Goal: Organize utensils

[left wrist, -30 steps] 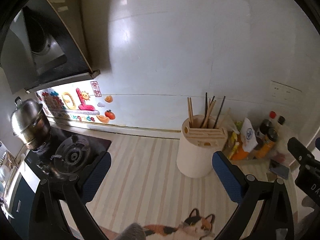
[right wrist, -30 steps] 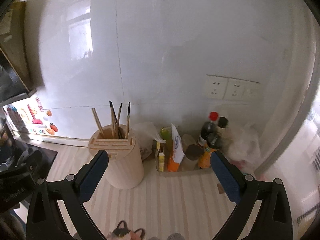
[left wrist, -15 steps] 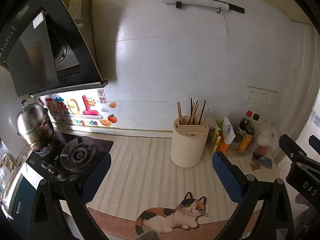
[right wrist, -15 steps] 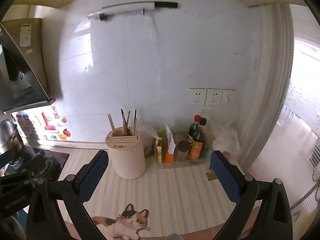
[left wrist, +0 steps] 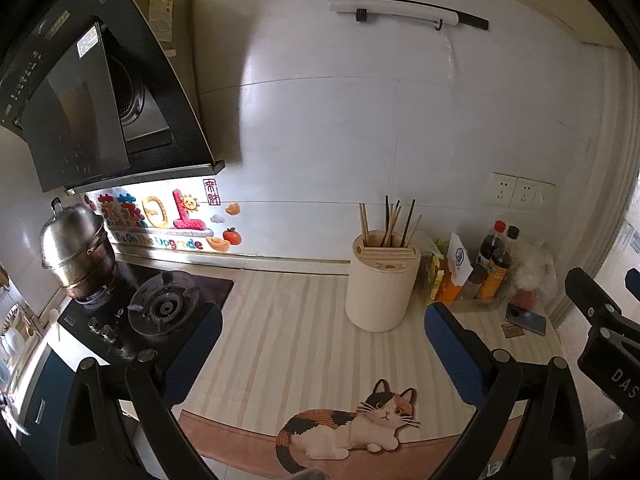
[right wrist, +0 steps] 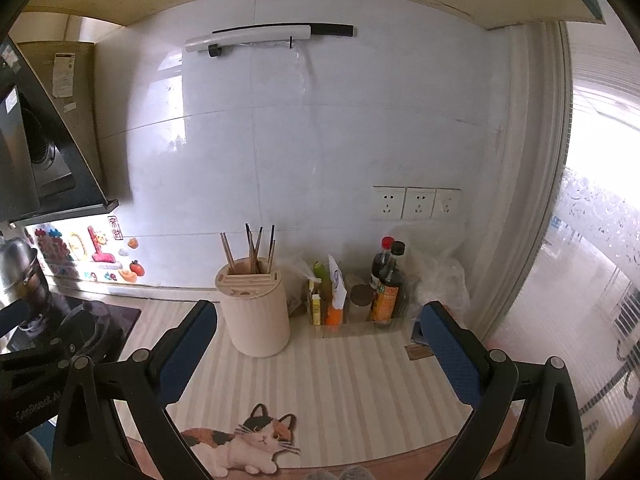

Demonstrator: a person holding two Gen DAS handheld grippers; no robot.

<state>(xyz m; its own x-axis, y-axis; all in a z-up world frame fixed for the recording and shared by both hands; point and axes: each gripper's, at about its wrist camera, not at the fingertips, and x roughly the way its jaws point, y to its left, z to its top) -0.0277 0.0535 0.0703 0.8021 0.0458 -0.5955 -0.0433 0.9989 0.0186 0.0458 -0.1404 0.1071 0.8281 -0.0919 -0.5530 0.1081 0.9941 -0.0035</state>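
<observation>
Both grippers, left gripper [left wrist: 322, 344] and right gripper [right wrist: 320, 344], wide, empty, short of my holder [right wrist: 256, 312]; chopsticks [right wrist: 252, 248] inside; sorting seems finished; next: check.

Glossy white wall tiles [right wrist: 340, 152], shiny metal steamer pot [left wrist: 76, 248], wooden chopsticks [left wrist: 390, 222], matt cream holder [left wrist: 380, 292]

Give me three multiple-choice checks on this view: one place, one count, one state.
1. Where are the chopsticks?
A. In the holder
B. On the mat
C. In the pot

2. How many wall sockets are there?
A. One
B. Three
C. Five

3. What state are the two grippers in?
A. Both open, empty
B. Left shut on a chopstick
C. Both shut

Key: 1 A, they stand upright in the holder. 2 B, three plates sit side by side. 3 A, the left gripper and right gripper have their pads spread wide apart with nothing between.
</observation>
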